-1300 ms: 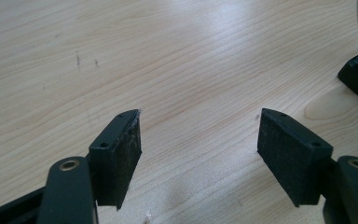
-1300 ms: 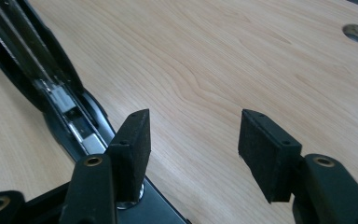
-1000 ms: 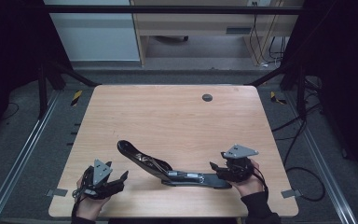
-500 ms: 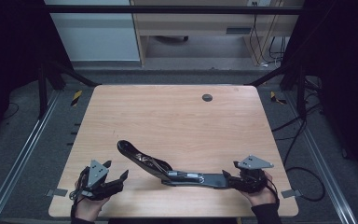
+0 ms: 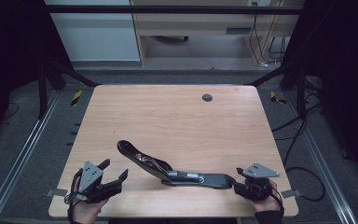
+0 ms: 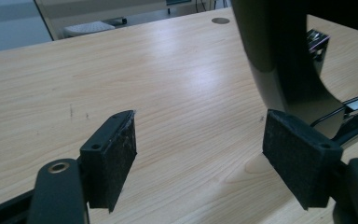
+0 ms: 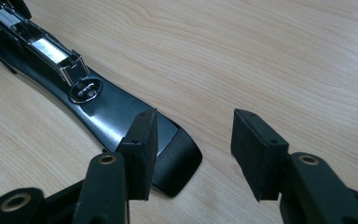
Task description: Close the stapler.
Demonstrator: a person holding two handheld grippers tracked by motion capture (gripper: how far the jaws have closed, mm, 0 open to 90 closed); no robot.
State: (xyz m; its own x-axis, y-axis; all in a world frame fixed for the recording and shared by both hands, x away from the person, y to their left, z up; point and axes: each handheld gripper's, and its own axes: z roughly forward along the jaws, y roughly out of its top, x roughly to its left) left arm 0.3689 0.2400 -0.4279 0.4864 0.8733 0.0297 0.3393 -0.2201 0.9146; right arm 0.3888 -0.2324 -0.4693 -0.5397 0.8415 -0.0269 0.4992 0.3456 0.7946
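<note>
A black stapler (image 5: 168, 170) lies folded open on the wooden table (image 5: 177, 121), with its top arm raised toward the left and its base flat toward the right. My left gripper (image 5: 114, 169) hovers near the front left corner; its jaws have just been opening and nothing is between them. In the left gripper view (image 6: 200, 154) the stapler's arm (image 6: 279, 56) stands just beyond the right pad. My right gripper (image 5: 236, 185) sits at the tip of the base; its jaws have just been closing. In the right gripper view (image 7: 198, 144) the base tip (image 7: 177, 158) lies by the left pad, unpressed.
A round grommet hole (image 5: 207, 97) sits near the table's far edge. Both grippers are close to the table's front edge. Cables (image 5: 298, 130) trail over the floor to the right, and a cabinet (image 5: 191, 28) stands beyond the table.
My right gripper has slid right and toward the front edge, off the stapler's base end. The left gripper has lifted slightly. The stapler has stayed put.
</note>
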